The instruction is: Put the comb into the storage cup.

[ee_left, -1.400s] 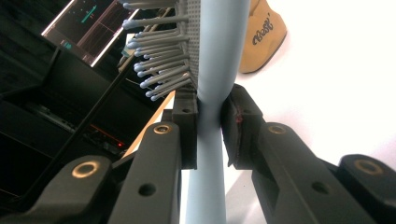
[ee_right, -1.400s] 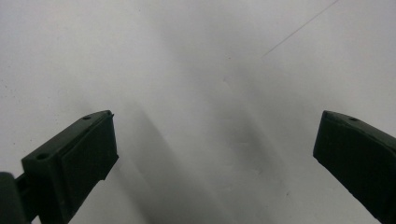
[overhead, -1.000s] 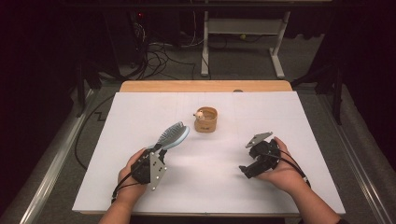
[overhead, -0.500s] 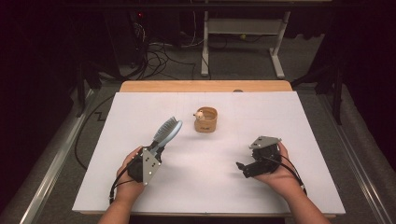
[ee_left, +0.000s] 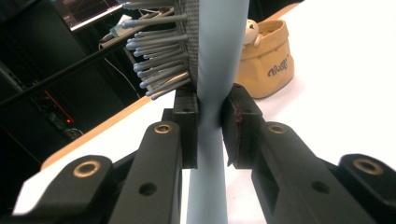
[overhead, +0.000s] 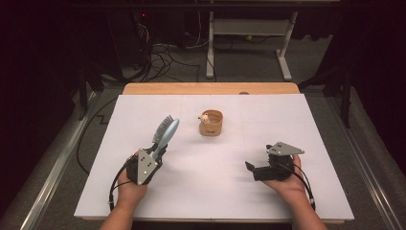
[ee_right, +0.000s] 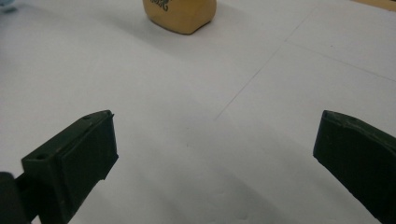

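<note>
The left gripper (overhead: 154, 155) is clamping the handle of a light-blue plastic hairbrush (overhead: 165, 132), raised and tilted toward the small tan pouch (overhead: 211, 123); the right gripper (overhead: 253, 168) is resting wide open, holding nothing. With so thin a grip, the brush risks pivoting and slipping.

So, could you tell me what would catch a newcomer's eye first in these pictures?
Probably the blue hairbrush, clamped by its handle in the left tongs and raised over the near left of the white table, bristles facing left. Next, the small tan pouch with a little figure peeking out, standing mid-table. At near right, the right tongs gape open with nothing between them, low over the table.
</note>
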`<act>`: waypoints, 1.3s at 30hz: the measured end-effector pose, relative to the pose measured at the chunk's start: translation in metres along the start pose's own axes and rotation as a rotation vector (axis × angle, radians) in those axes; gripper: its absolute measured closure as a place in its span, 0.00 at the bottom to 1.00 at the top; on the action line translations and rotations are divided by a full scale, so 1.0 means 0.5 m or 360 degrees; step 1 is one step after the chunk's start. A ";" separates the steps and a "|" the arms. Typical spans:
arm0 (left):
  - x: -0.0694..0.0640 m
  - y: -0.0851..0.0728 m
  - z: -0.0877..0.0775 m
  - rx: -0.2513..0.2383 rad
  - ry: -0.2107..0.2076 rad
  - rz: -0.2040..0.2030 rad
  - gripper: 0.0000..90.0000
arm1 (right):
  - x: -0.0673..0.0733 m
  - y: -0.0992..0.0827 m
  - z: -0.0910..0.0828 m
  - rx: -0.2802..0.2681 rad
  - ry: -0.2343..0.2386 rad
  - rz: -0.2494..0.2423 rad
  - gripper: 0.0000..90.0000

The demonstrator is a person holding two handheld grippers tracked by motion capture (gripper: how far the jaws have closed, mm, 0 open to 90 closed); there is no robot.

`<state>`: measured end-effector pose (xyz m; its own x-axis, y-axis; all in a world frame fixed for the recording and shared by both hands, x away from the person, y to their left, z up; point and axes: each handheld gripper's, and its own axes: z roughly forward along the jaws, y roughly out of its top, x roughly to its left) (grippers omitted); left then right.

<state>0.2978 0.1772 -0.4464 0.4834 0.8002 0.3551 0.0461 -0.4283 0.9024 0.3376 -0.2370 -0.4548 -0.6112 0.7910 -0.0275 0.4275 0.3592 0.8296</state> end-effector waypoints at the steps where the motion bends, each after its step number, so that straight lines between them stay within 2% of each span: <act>1: 0.002 -0.001 -0.001 0.0004 -0.0002 -0.0008 0.86 | -0.001 -0.003 0.000 -0.0009 -0.0002 0.0003 0.00; 3: 0.004 -0.001 -0.001 0.0006 -0.0006 -0.0016 0.86 | 0.000 -0.007 -0.001 -0.0018 -0.0004 0.0006 0.00; 4: 0.008 -0.003 -0.001 0.0001 -0.0024 -0.0062 0.86 | 0.001 -0.014 -0.001 -0.0036 -0.0008 0.0003 0.00; 5: 0.008 -0.003 -0.001 0.0001 -0.0024 -0.0062 0.86 | 0.001 -0.016 -0.002 -0.0039 -0.0009 0.0007 0.00; 13: 0.027 -0.008 -0.005 -0.0034 -0.0100 -0.0235 0.86 | 0.006 -0.028 -0.007 -0.0103 -0.0001 0.0012 0.00; 19: 0.034 -0.011 -0.005 -0.0051 -0.0140 -0.0318 0.86 | 0.013 -0.031 -0.010 -0.0135 0.0033 0.0031 0.00; 22: 0.034 -0.010 -0.006 -0.0056 -0.0149 -0.0331 0.86 | 0.015 -0.031 -0.011 -0.0143 0.0024 0.0016 0.00; 27: 0.033 -0.011 -0.003 -0.0062 -0.0212 -0.0390 0.86 | 0.018 -0.030 -0.014 -0.0168 0.0059 0.0030 0.00; 33: 0.027 -0.008 -0.002 -0.0075 -0.0242 -0.0404 0.86 | 0.020 -0.030 -0.017 -0.0204 0.0072 0.0038 0.00; 39: 0.016 0.000 -0.003 -0.0086 -0.0257 -0.0384 0.86 | 0.021 -0.028 -0.019 -0.0237 0.0085 0.0039 0.00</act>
<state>0.3004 0.1841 -0.4432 0.5972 0.7971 0.0891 0.1323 -0.2075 0.9692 0.3191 -0.2384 -0.4616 -0.6381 0.7697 0.0203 0.3417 0.2594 0.9033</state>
